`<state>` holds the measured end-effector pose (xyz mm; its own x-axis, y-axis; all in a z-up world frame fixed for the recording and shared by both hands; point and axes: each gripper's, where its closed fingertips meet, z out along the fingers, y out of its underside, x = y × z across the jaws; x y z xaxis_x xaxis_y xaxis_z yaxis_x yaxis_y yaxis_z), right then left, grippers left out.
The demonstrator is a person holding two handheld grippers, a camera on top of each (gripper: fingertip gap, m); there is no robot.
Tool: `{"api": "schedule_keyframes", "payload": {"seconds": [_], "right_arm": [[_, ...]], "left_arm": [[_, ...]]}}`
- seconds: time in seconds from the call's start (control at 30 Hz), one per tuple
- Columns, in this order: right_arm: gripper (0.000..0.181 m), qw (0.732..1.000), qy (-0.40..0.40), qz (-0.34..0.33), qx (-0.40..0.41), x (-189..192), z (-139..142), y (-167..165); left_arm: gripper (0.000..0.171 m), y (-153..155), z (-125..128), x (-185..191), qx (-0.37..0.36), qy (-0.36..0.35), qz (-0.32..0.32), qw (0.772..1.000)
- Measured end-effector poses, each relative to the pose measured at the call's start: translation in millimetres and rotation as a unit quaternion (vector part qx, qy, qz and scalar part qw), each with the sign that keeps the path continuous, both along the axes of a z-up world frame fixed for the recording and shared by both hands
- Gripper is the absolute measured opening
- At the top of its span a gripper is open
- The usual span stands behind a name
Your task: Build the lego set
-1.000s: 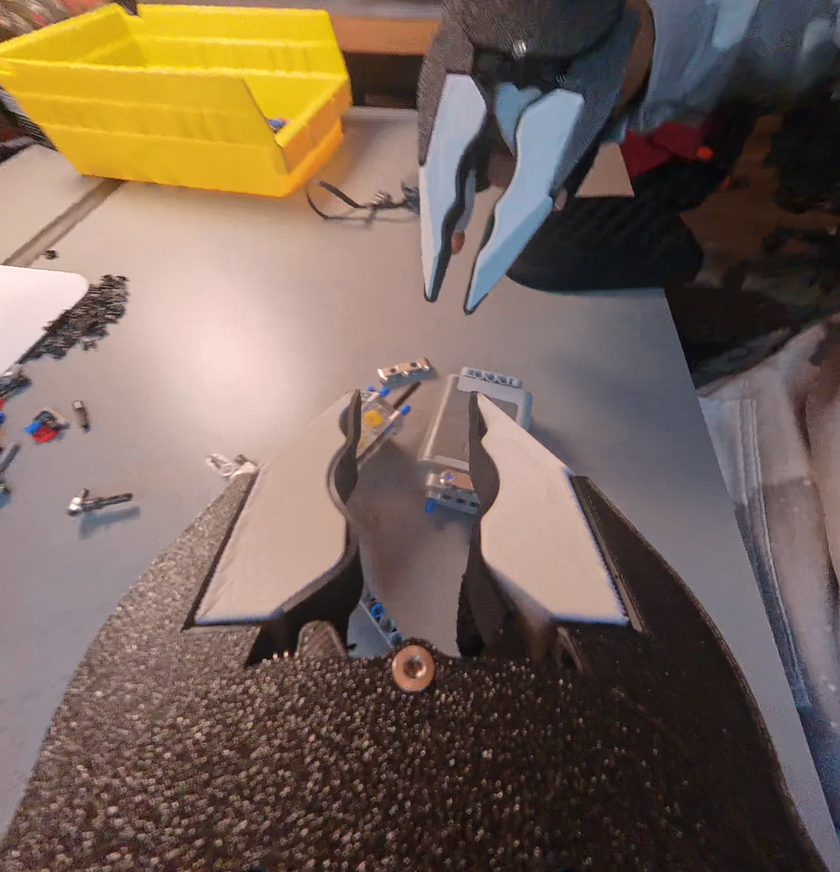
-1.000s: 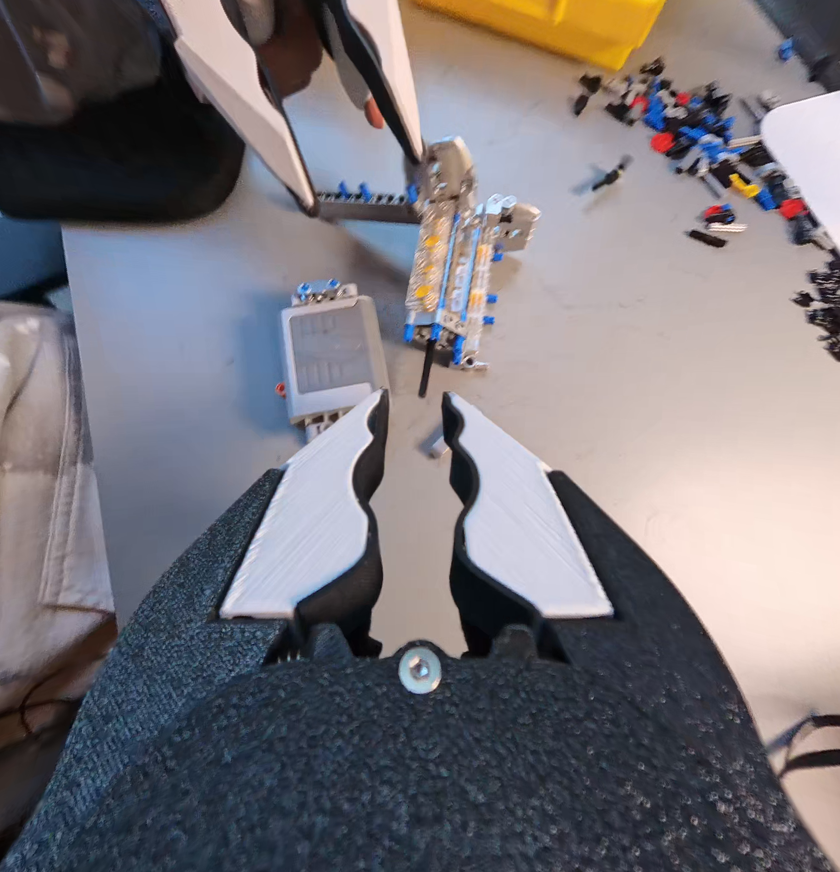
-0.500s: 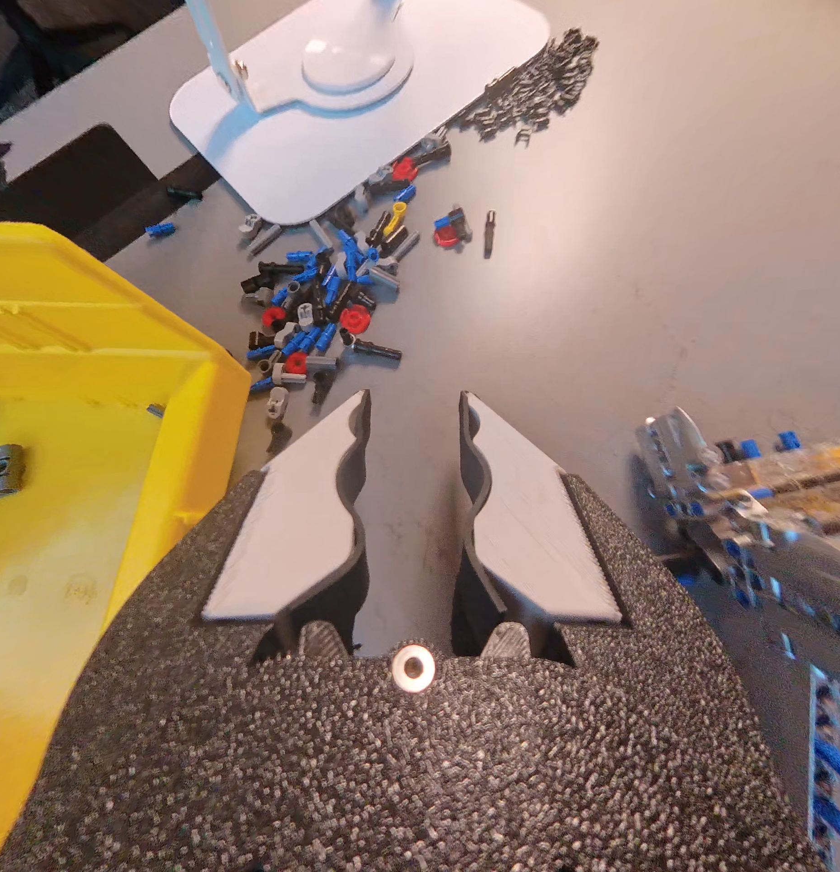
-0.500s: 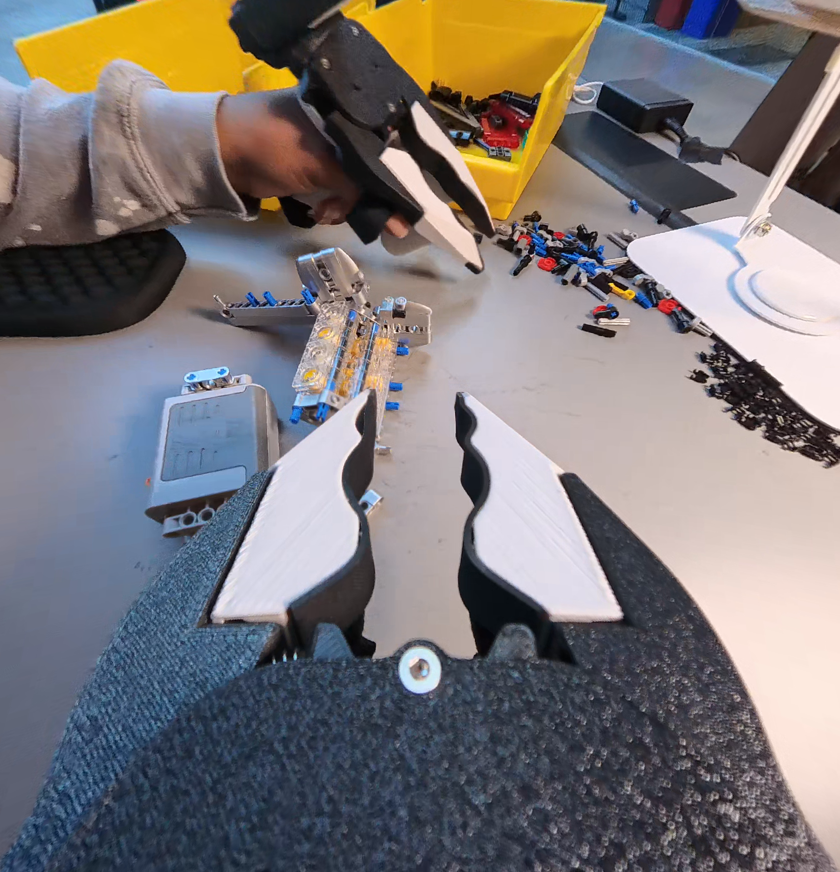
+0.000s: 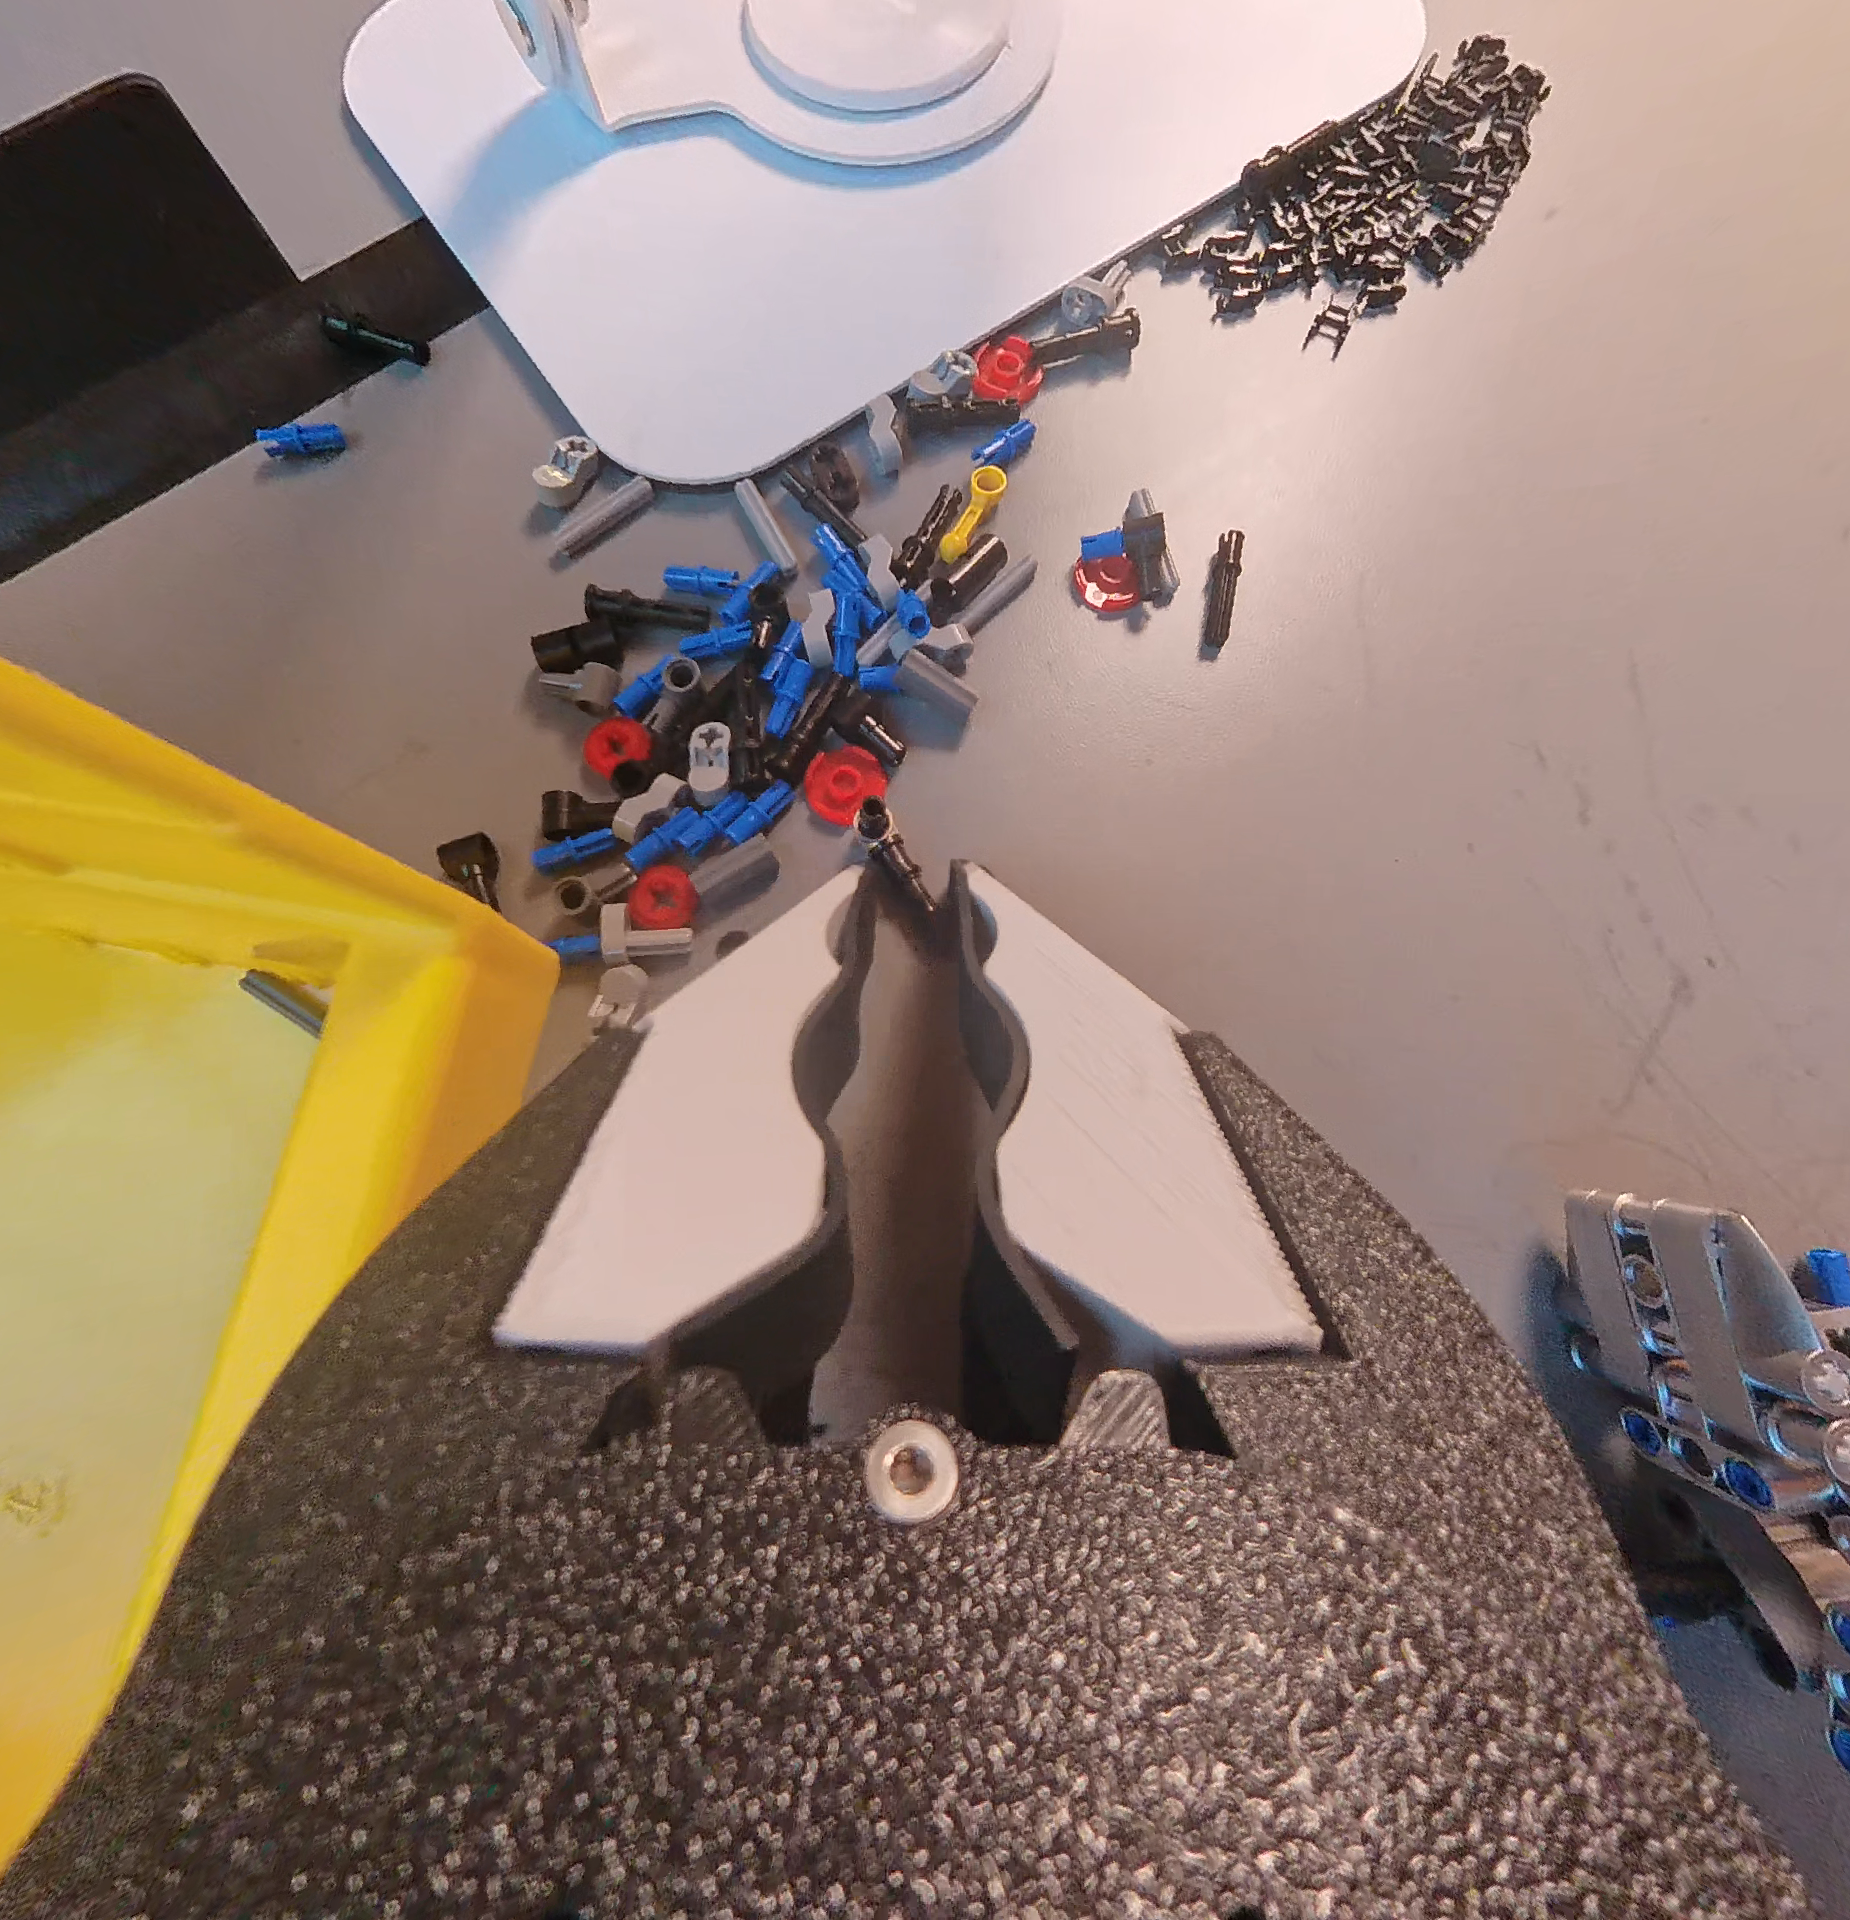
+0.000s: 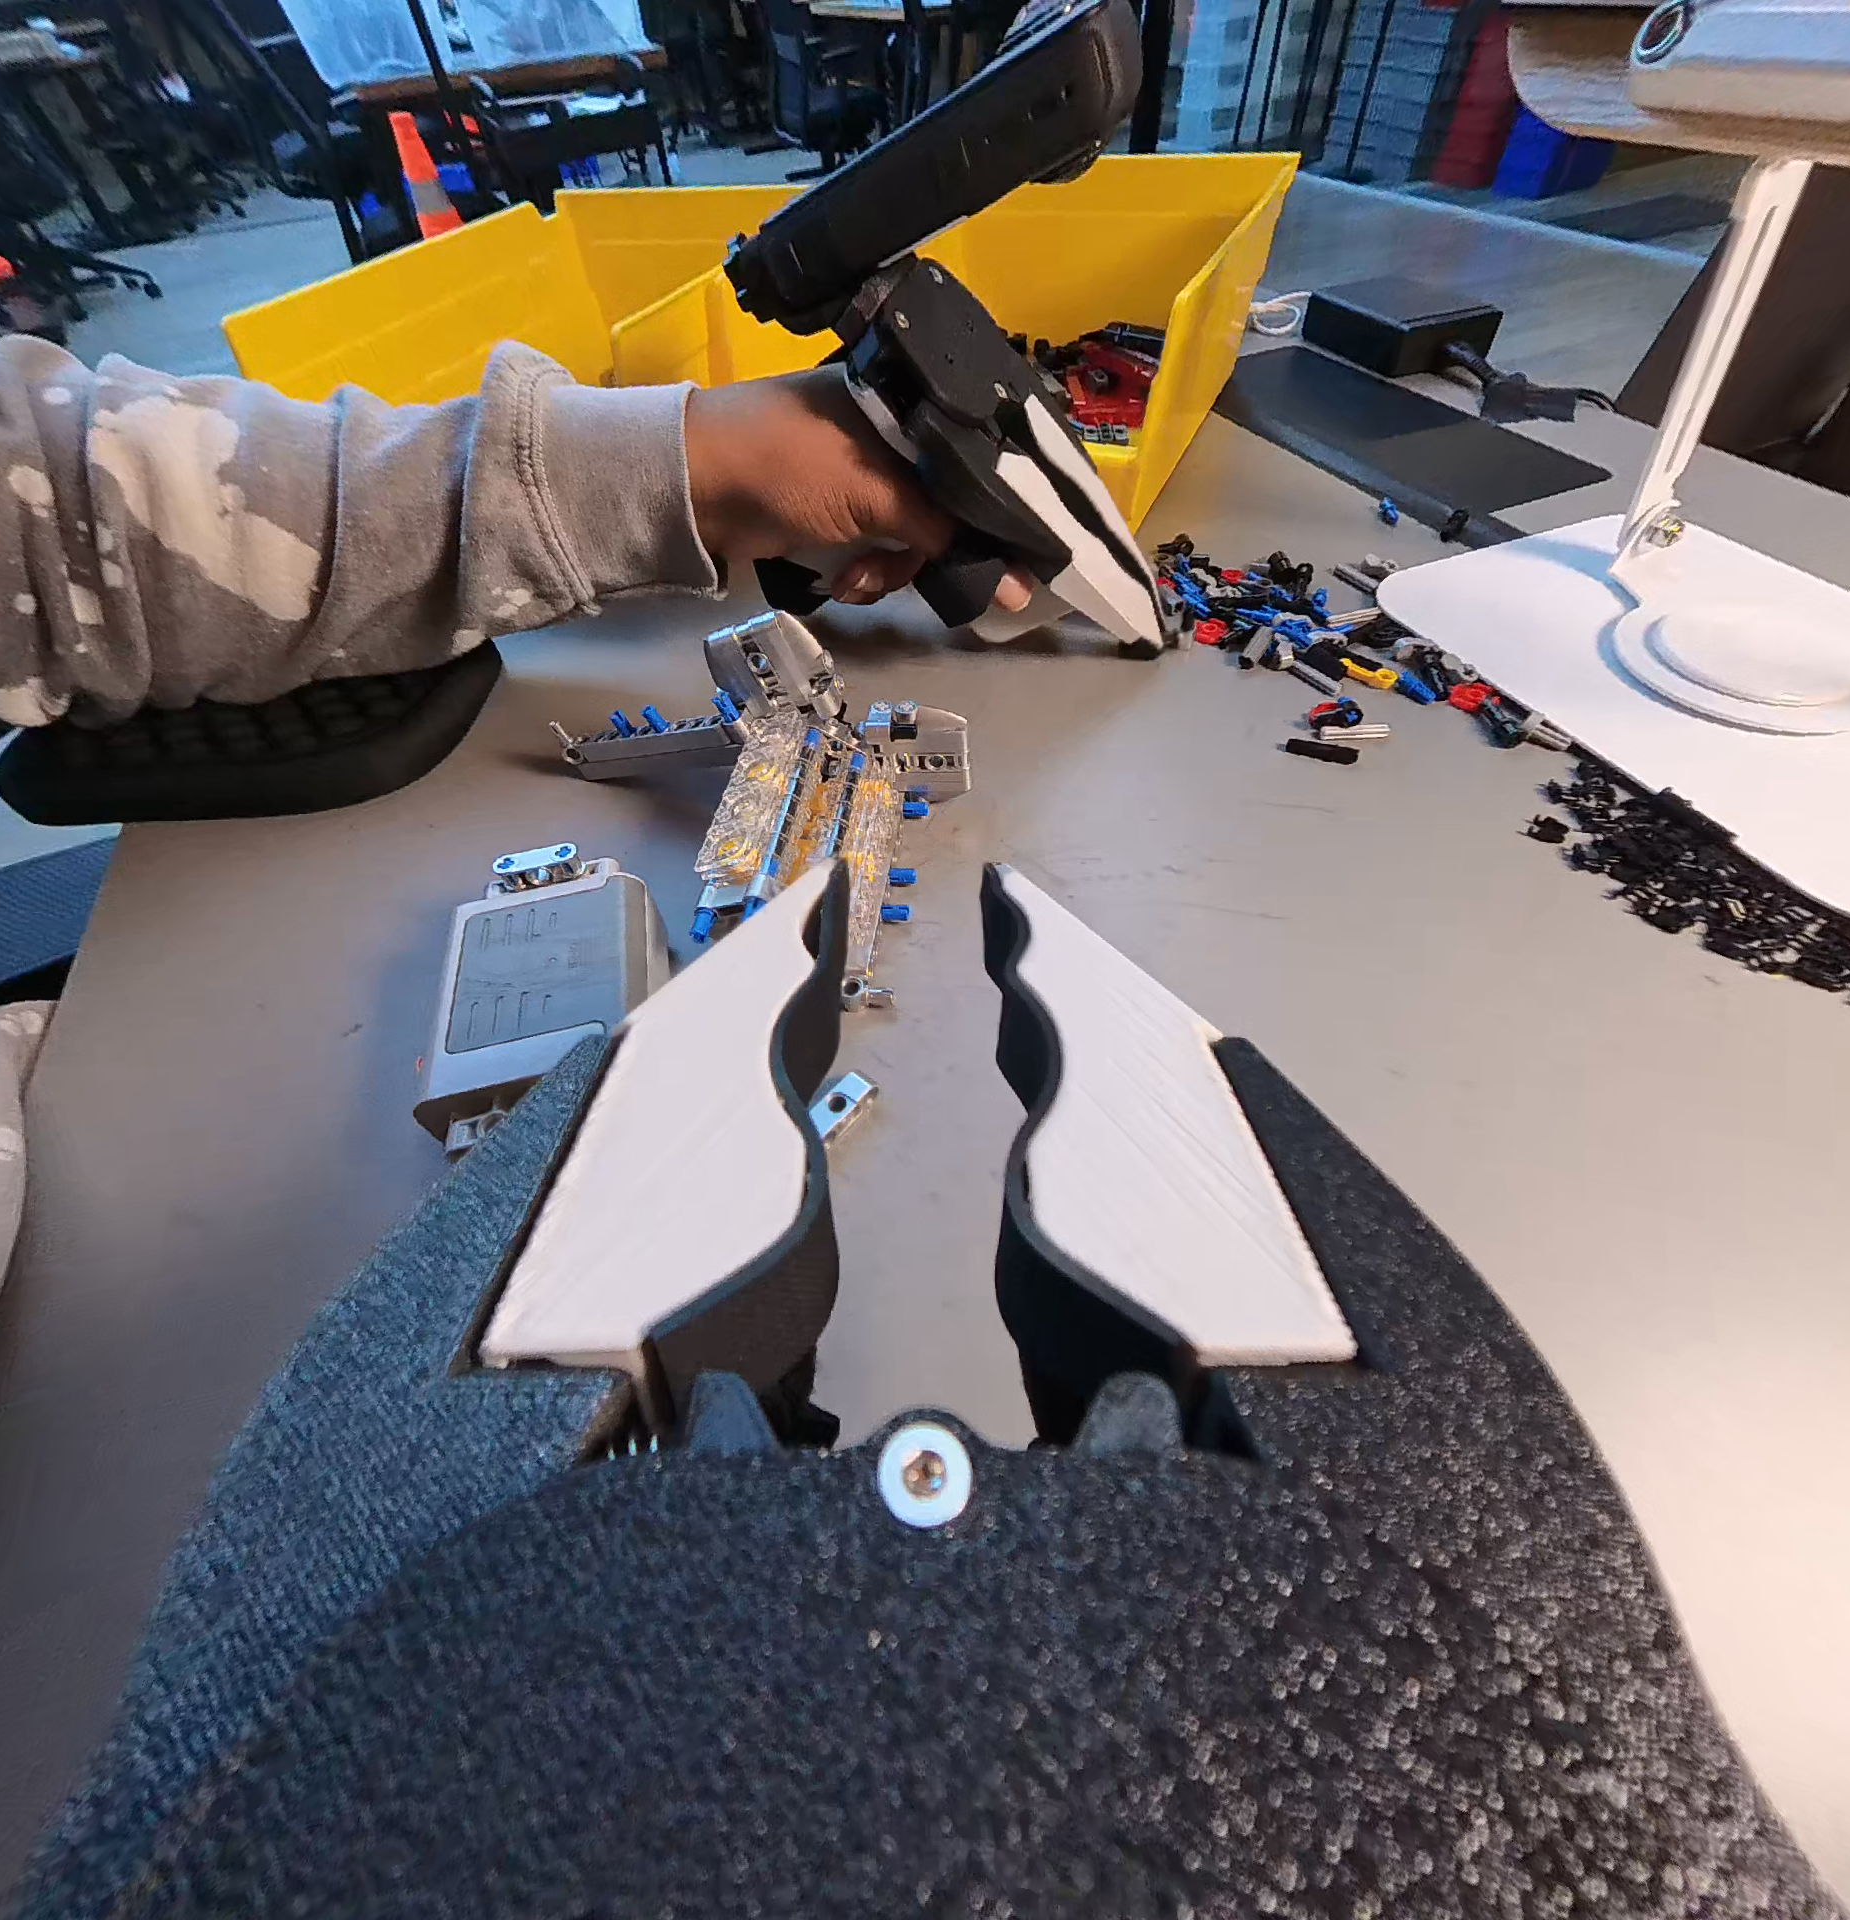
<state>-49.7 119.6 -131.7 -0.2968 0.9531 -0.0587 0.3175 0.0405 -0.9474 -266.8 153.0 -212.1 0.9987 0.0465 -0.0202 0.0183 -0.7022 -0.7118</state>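
At the left of the left wrist frame I see the yellow bin [image 5: 225, 1039]. At centre my left tool [image 5: 908, 883] has its fingers narrowed around a black pin [image 5: 893, 850] at the edge of the scattered small parts [image 5: 755, 665] on the desk [image 5: 1420, 831]; whether they grip it I cannot tell. In the right wrist frame, my right tool [image 6: 913, 878] is spread and empty, the brick assembly [image 6: 807, 790] just above-left of it.

Left tool [image 5: 908, 894] is hemmed by yellow bin [image 5: 225, 1039], scattered small parts [image 5: 755, 675] and white base plate [image 5: 796, 270]; bare table [image 5: 1420, 831] lies rightward.
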Motion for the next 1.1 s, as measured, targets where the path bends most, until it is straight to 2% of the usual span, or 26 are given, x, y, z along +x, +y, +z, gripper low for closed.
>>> {"api": "schedule_keyframes", "payload": {"seconds": [0.03,0.17,0.23,0.3,0.4,0.5,0.6,0.7,0.77,0.87,1.0,1.07,1.1], "right_arm": [[0.024,1.000,0.000,0.000,0.003,-0.1,-0.5,-0.2],[0.023,1.000,0.004,-0.001,0.005,-0.6,-0.4,-1.0],[0.023,1.000,0.013,-0.005,-0.005,-0.3,3.8,-0.3],[0.024,0.999,0.026,-0.005,-0.040,0.2,12.3,-1.0],[0.025,0.992,0.047,0.000,-0.118,0.2,26.8,-2.8],[0.027,0.984,0.058,0.016,-0.170,-0.2,35.1,-8.7],[0.030,0.982,0.055,0.025,-0.179,-1.0,36.2,-16.1],[0.032,0.979,0.044,0.023,-0.200,-3.1,33.8,-20.2],[0.032,0.979,0.036,0.022,-0.199,-4.4,29.3,-21.4],[0.016,0.983,0.033,0.020,-0.182,-5.1,25.7,-21.4],[0.016,0.987,0.041,0.034,-0.151,-2.8,26.1,-23.5],[0.015,0.990,0.054,0.050,-0.122,0.3,29.9,-24.5],[0.015,0.991,0.067,0.056,-0.101,2.6,32.9,-23.9]], "left_arm": [[0.005,-0.9,-0.2,0.5,-0.001,0.007,-0.004,1.000],[0.004,-5.2,3.0,6.6,-0.004,0.038,-0.047,0.998],[0.004,-5.5,18.1,23.4,0.040,0.051,-0.098,0.993],[0.004,-9.3,42.8,48.1,0.101,0.101,-0.160,0.977],[0.004,-20.5,83.0,101.2,0.204,0.200,-0.246,0.926],[0.004,-32.5,107.7,147.4,0.265,0.285,-0.286,0.876],[0.004,-39.6,116.0,176.8,0.289,0.370,-0.305,0.828],[0.004,-43.7,113.1,194.4,0.291,0.459,-0.318,0.777],[0.004,-45.6,108.7,204.8,0.289,0.483,-0.330,0.757],[0.004,-47.1,104.0,213.3,0.287,0.499,-0.341,0.743],[0.004,-49.4,103.9,216.2,0.293,0.492,-0.347,0.743],[0.004,-52.3,106.4,217.7,0.303,0.442,-0.353,0.767],[0.005,-53.3,107.7,216.7,0.304,0.395,-0.355,0.791]]}}
